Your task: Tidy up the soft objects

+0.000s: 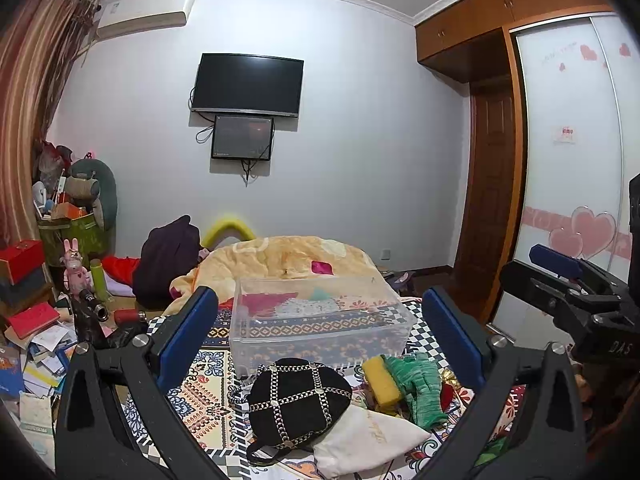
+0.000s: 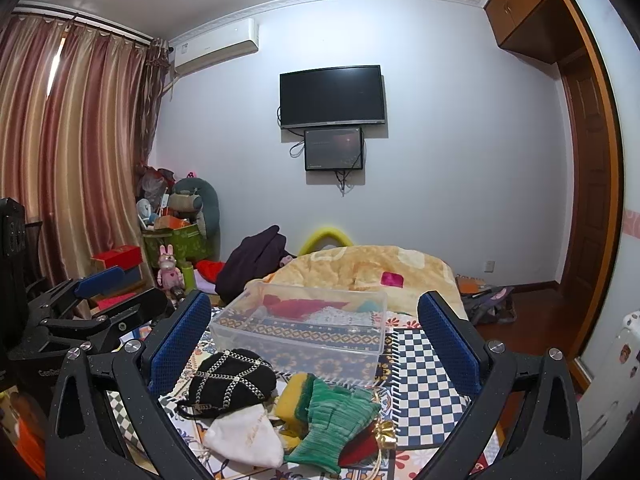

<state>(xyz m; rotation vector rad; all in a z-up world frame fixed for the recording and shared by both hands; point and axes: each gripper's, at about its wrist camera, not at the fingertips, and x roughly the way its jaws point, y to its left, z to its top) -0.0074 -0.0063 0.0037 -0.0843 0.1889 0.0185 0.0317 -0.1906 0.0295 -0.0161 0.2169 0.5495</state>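
Observation:
A clear plastic bin (image 1: pixel 320 316) (image 2: pixel 304 328) sits on the patterned bedspread with nothing in it. In front of it lie a black chain-trimmed hat (image 1: pixel 296 404) (image 2: pixel 230 382), a white cloth pouch (image 1: pixel 368 436) (image 2: pixel 244 436), a yellow sponge (image 1: pixel 382 380) (image 2: pixel 292 398), a green knit glove (image 1: pixel 420 388) (image 2: pixel 332 424) and a small red ornament with a gold bow (image 2: pixel 368 440). My left gripper (image 1: pixel 320 320) hangs open above the pile. My right gripper (image 2: pixel 316 328) is open too, also above the pile. Each gripper shows at the edge of the other's view.
A yellow blanket (image 1: pixel 280 260) is bunched behind the bin with a dark garment (image 1: pixel 168 260) beside it. Left of the bed lies clutter: boxes, papers (image 1: pixel 36 360), a pink rabbit toy (image 1: pixel 74 268). A wardrobe (image 1: pixel 572 140) and a wooden door stand to the right.

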